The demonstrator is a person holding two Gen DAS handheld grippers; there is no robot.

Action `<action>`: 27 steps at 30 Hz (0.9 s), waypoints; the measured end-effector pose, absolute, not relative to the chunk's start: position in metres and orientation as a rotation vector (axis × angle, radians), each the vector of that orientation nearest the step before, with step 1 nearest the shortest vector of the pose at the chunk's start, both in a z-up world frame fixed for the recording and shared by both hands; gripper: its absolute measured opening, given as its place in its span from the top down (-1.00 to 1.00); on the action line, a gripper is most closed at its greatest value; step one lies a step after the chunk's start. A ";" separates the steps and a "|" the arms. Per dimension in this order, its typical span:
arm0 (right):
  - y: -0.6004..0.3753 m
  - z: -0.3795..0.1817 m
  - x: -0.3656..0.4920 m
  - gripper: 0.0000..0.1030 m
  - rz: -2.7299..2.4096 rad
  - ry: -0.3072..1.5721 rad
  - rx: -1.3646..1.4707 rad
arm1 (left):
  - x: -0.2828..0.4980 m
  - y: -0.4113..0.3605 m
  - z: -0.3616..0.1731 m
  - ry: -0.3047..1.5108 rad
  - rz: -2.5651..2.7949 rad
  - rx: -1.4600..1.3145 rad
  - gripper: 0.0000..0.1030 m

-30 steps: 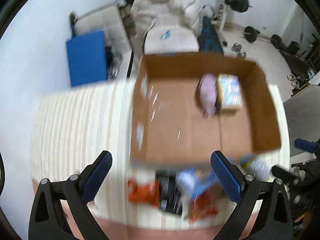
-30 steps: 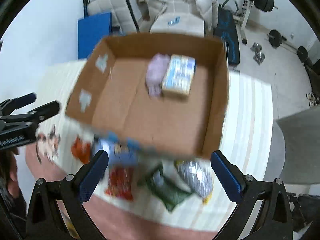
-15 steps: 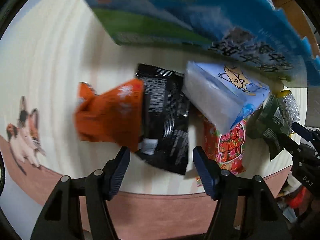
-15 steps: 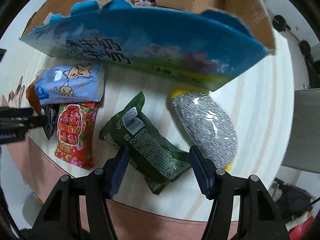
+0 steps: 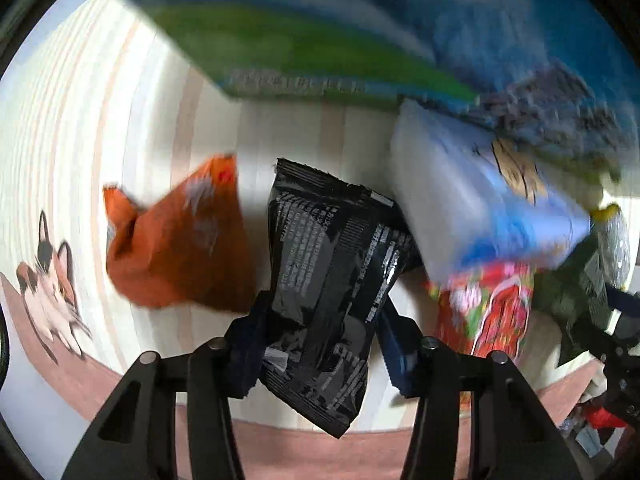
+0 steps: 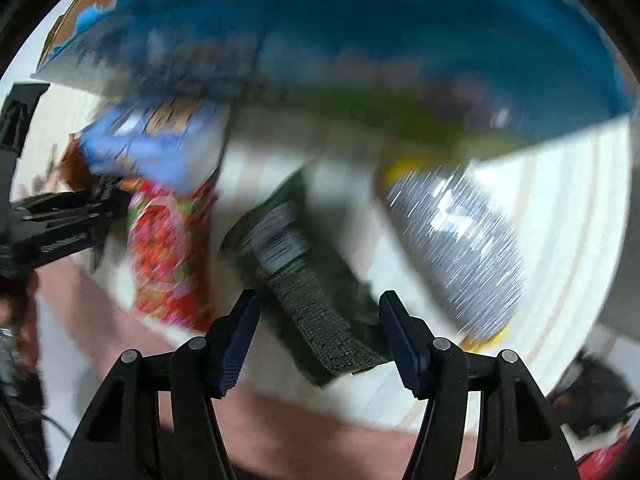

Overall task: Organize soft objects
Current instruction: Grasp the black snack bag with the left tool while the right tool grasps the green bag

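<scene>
In the left wrist view my left gripper [image 5: 320, 344] stands around a black snack packet [image 5: 332, 280], fingers on both sides of it; whether they press it is unclear. An orange pouch [image 5: 180, 248] lies to its left, a blue-white tissue pack [image 5: 480, 208] and a red printed packet [image 5: 488, 308] to its right. In the right wrist view my right gripper [image 6: 320, 332] is open around the lower end of a dark green packet [image 6: 304, 272]. A silver scouring pad [image 6: 460, 240] lies to its right, the red printed packet [image 6: 168, 256] to its left.
A large blue bag [image 6: 360, 40] leans over the items at the top, also in the left wrist view [image 5: 360, 32]. The striped cream tablecloth [image 5: 100, 140] has a cat print [image 5: 52, 288] at its pink front border. The left gripper shows in the right wrist view [image 6: 60, 220].
Both grippers have dropped from above the cardboard box down to the packets. The left jaws narrowed around the black packet; the right moved onto the green packet.
</scene>
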State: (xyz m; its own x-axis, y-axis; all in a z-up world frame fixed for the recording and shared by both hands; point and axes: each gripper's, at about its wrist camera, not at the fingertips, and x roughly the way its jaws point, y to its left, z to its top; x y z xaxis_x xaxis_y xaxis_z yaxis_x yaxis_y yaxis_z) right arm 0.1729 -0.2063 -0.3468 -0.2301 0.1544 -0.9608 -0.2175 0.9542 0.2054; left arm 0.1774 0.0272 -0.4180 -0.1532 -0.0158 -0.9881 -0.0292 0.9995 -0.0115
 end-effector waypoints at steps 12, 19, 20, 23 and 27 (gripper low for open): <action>-0.193 -0.358 0.162 -0.40 0.265 1.726 -0.148 | 0.156 0.052 -0.429 1.729 0.005 -0.132 0.01; -0.204 -0.372 0.123 0.17 0.187 1.780 -0.033 | 0.124 0.012 -0.426 1.702 0.015 -0.077 0.13; -0.207 -0.372 0.115 0.18 0.184 1.789 -0.006 | 0.116 0.010 -0.427 1.701 0.023 -0.079 0.13; -0.220 -0.377 0.091 0.18 0.170 1.789 0.025 | 0.091 0.004 -0.435 1.700 0.022 -0.057 0.13; -0.222 -0.376 0.084 0.18 0.148 1.762 0.017 | 0.078 -0.008 -0.438 1.675 0.034 -0.009 0.13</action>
